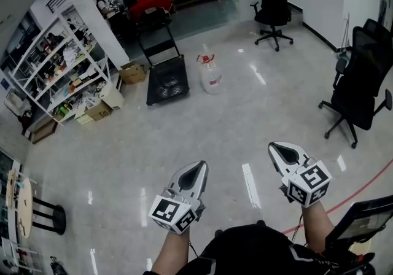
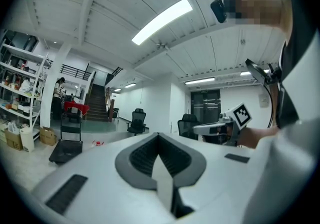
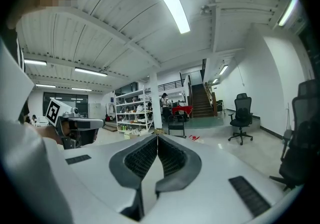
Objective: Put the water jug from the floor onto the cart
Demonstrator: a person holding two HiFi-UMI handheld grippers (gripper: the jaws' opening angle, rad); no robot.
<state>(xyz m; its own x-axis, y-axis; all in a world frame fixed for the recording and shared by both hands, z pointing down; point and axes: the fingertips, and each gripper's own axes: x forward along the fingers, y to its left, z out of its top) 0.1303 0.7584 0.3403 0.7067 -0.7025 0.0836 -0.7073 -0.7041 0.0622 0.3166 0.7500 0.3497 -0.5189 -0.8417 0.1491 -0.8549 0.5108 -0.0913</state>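
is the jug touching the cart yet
Apart. The head view shows the jug standing on the floor right of the cart, with a strip of bare floor between them.

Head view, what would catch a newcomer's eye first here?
Two white grippers fill the near foreground: the left claw and the right claw, both shut and empty. Farther off, a clear water jug with a red cap stands just right of a black cart.

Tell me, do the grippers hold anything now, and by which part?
Nothing is held. The left gripper and the right gripper are both shut and empty; the water jug stands on the floor beside the cart.
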